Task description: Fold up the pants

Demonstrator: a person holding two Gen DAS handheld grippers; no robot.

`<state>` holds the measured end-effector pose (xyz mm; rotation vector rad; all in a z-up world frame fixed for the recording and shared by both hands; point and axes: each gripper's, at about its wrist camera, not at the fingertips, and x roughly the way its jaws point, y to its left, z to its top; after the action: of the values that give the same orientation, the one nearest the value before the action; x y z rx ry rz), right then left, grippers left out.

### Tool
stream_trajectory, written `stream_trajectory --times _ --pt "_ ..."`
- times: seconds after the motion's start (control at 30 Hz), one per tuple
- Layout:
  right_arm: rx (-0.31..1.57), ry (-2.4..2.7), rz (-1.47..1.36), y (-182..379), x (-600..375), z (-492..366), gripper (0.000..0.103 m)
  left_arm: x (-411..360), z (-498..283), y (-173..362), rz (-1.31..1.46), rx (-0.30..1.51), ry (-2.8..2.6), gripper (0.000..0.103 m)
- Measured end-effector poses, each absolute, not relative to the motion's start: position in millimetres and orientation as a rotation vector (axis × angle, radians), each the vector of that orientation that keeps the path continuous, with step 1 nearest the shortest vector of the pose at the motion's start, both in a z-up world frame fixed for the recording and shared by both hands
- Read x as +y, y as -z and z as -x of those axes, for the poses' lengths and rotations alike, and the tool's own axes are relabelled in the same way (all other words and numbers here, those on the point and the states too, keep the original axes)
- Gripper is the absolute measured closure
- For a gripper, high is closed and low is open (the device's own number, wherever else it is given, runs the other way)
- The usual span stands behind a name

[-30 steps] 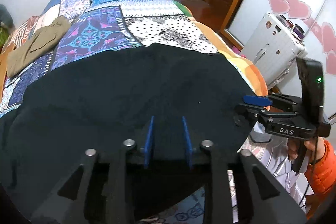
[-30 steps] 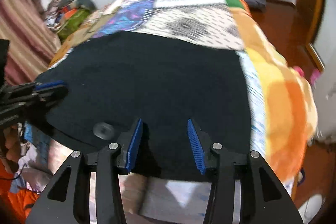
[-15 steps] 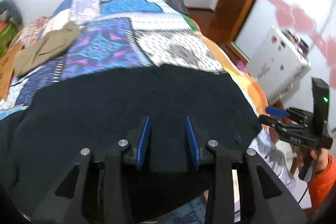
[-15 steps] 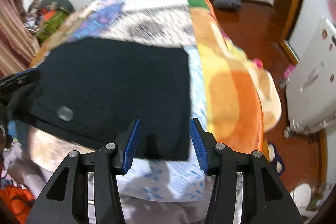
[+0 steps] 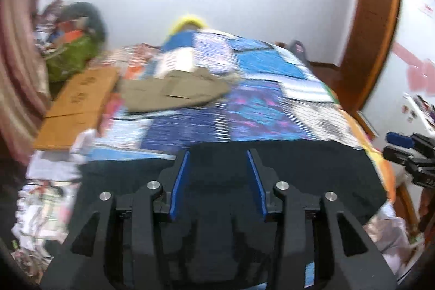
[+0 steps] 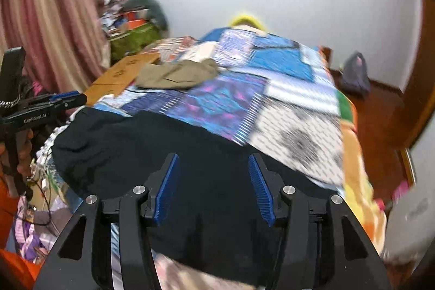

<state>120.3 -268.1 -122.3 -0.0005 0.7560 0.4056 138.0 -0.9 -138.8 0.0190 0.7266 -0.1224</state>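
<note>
Left wrist view: the left gripper (image 5: 217,181) stands spread, its blue pads (image 5: 178,182) apart with nothing pinched; its jaws have just been opening. Black pants (image 5: 312,175) lie flat on the patchwork bedspread (image 5: 258,108) at the near end of the bed, under and ahead of the pads. At 11 o'clock an olive garment (image 5: 174,91) rests on the bedspread, and a cardboard box (image 5: 78,105) sits at 10 o'clock. The right gripper (image 5: 407,156) enters at 3 o'clock, past the pants' edge.

Right wrist view: the right gripper (image 6: 214,186) is likewise spread and empty, having just been opening. The black pants (image 6: 122,148) spread from centre toward 9 o'clock. The left gripper (image 6: 54,105) shows at 9 o'clock, just beyond the pants. A pink curtain (image 6: 49,12) hangs at 10 o'clock.
</note>
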Motion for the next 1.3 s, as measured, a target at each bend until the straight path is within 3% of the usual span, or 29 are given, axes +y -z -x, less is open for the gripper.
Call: stream_trajectory --times 0.2,0.37,0.77,1.0,1.23,1.3 --pt "0.751 -0.507 0.067 125 -195 -148 0.05 106 -144 147 -0.022 0.746 -0.056 0.043" --pt "0.811 -0.571 0.066 143 -148 -177 0.05 175 -168 179 0.049 0.861 -0.123 0.041" --pt "0.898 -0.605 0.3 170 -78 -238 0.05 195 -233 258 0.108 1.052 0.016 0.036" --pt "1.013 -0.701 0.391 206 -41 -272 0.05 188 -244 266 0.119 1.033 0.056 0.073" --pt "1.16 -0.797 0.415 233 -12 -298 0.05 188 -236 257 0.094 0.983 0.035 0.08" --pt "1.178 -0.817 0.401 234 -8 -303 0.061 187 -237 252 0.064 0.968 0.01 0.08"
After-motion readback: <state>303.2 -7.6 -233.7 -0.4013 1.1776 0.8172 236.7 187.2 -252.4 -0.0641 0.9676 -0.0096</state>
